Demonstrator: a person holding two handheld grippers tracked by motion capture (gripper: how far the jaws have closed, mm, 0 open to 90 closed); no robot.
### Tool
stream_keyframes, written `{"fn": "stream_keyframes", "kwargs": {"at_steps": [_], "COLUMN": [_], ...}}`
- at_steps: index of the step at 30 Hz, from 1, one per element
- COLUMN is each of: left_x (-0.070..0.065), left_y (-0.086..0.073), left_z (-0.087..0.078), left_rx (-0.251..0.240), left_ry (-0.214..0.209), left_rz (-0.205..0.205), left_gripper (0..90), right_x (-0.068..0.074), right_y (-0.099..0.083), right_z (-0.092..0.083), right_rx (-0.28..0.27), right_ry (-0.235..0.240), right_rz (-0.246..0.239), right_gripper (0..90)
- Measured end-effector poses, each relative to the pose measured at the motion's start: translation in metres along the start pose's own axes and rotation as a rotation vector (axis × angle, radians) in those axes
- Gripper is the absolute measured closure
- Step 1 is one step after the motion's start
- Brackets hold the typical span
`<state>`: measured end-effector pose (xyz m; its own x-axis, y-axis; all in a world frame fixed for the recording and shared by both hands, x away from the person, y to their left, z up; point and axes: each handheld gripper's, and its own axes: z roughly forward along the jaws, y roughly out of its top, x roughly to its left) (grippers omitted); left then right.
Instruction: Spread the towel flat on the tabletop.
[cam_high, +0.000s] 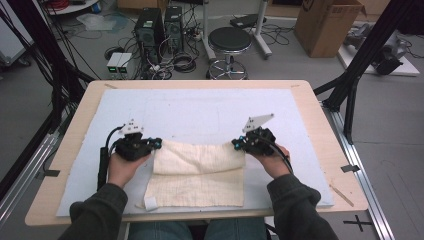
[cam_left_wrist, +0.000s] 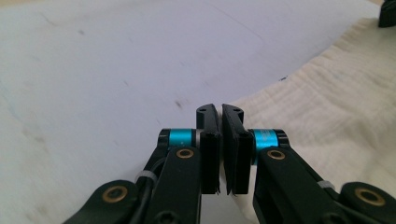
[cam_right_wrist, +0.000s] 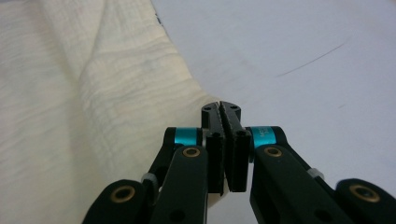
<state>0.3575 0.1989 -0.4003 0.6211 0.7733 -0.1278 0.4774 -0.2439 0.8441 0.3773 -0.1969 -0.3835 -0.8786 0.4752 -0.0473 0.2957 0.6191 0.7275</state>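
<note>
A cream cloth (cam_high: 197, 175) lies on the white mat (cam_high: 210, 107) near the table's front edge, its far edge raised and rumpled between the two grippers. My left gripper (cam_high: 158, 144) is shut on the cloth's far left corner. In the left gripper view the jaws (cam_left_wrist: 220, 112) stand almost together, with the cloth (cam_left_wrist: 327, 93) running off to the right. My right gripper (cam_high: 234, 145) is shut on the far right corner. In the right gripper view the jaws (cam_right_wrist: 221, 108) pinch the cloth's edge, and the cloth (cam_right_wrist: 93, 93) spreads to the left.
The mat covers most of the wooden table (cam_high: 310, 97). A thin wooden stick (cam_high: 341, 195) lies near the table's front right corner. Beyond the table stand a black stool (cam_high: 229, 40), computer towers (cam_high: 150, 27) and a cardboard box (cam_high: 327, 25).
</note>
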Motion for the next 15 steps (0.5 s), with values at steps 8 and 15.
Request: {"fn": "stream_keyframes", "kwargs": {"at_steps": [8,15], "left_x": [0.040,0.038], "left_y": [0.040,0.022], "left_z": [0.032,0.022], "left_rx": [-0.131,-0.078], "left_ry": [0.180,0.079], "left_rz": [-0.085,-0.052], "left_gripper": [67.8,61.8], "right_x": [-0.071,-0.060], "right_y": [0.041,0.029], "right_z": [0.017,0.018], "right_rx": [-0.091,-0.077], "right_ry": [-0.194,-0.089], "right_rz": [0.164,0.165], "right_gripper": [63.3,60.1]}}
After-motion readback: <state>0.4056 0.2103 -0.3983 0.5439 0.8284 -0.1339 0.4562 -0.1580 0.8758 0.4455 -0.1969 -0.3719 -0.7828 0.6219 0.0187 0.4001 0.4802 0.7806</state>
